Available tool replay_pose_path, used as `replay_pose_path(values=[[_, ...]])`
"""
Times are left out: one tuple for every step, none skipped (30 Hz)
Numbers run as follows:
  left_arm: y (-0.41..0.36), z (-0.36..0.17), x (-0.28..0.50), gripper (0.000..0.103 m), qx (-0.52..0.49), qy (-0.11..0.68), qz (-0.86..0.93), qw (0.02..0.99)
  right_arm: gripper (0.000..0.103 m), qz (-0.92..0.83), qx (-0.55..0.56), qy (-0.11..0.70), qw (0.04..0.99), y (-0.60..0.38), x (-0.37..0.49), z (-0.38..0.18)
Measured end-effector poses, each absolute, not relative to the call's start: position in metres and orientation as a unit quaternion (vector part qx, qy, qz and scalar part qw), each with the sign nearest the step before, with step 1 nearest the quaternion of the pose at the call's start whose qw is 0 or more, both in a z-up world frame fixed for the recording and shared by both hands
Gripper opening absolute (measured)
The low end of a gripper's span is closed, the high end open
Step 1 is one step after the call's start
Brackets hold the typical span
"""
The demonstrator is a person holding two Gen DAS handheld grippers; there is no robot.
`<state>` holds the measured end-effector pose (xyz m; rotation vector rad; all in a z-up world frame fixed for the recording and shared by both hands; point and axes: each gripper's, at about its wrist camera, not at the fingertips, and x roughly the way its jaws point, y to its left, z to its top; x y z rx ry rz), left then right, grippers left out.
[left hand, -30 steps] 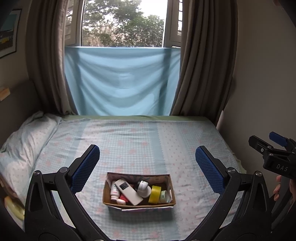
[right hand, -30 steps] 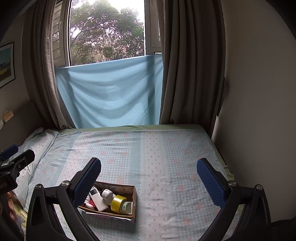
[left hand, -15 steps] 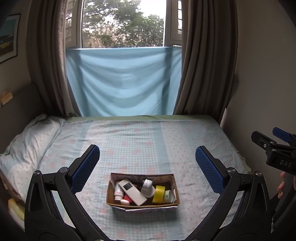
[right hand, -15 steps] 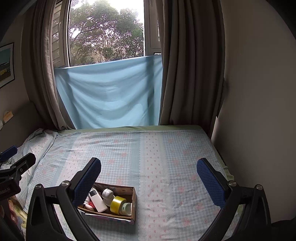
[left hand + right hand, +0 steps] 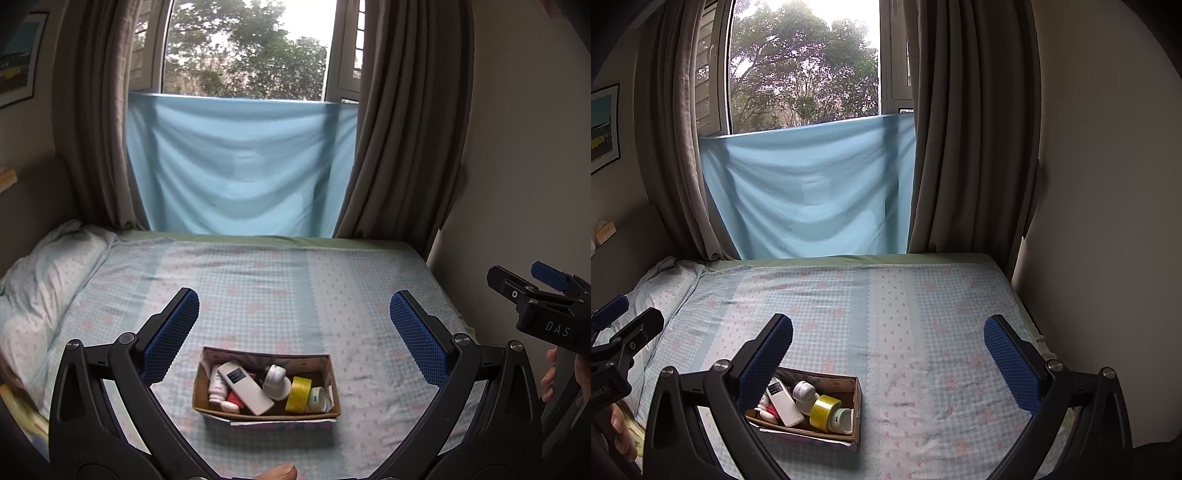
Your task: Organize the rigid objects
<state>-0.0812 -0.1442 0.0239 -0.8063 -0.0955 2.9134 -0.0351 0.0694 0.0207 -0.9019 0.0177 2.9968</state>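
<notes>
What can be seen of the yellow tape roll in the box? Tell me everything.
The yellow tape roll is a glossy ring, apparently plastic tape, standing tilted on edge inside the cardboard box. It sits between a white angled fitting and a small white jar, seemingly touching both. Neither gripper touches it.

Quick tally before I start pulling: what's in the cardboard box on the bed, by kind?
In the cardboard box, as far as visible:
White remote: 1
Yellow tape roll: 1
Small white bottle: 1
White round-headed gadget: 1
White-and-green jar: 1
Small red and white items, partly hidden: at least 2
Total: at least 7
</notes>
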Motion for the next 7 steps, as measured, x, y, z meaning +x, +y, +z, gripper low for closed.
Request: replay_pose_path(values=[[-0.1446, 0.0233, -0.0811, 0.103, -0.265, -0.031, 0.962, 0.058, 0.103, 0.957, -0.289, 0.006, 0.006, 0.0694, -0.0361, 0.0205], [-0.1449, 0.0230, -0.0809, 0.103, -0.264, -0.030, 0.962, 0.057, 0.103, 0.957, -0.290, 0.006, 0.007, 0.0693, -0.0358, 0.0203], [-0.1450, 0.0228, -0.0804, 0.103, -0.262, -0.029, 0.963, 0.056, 0.103, 0.957, -0.291, 0.007, 0.006, 0.0693, -0.0364, 0.0199], [-0.1443, 0.0226, -0.0796, 0.103, -0.260, -0.027, 0.964, 0.055, 0.103, 0.956, -0.292, 0.007, 0.007, 0.0689, -0.0366, 0.0191], [-0.1438, 0.0226, -0.0790, 0.103, -0.257, -0.025, 0.965, 0.052, 0.103, 0.956, -0.293, 0.007, 0.007, 0.0681, -0.0368, 0.0184], [-0.1435, 0.0228, -0.0787, 0.103, -0.257, -0.022, 0.965, 0.050, 0.103, 0.956, -0.294, 0.007, 0.007, 0.0676, -0.0372, 0.0179], [-0.1437, 0.0224, -0.0789, 0.103, -0.257, -0.021, 0.965, 0.048, 0.103, 0.955, -0.296, 0.007, 0.006, 0.0672, -0.0377, 0.0174]])
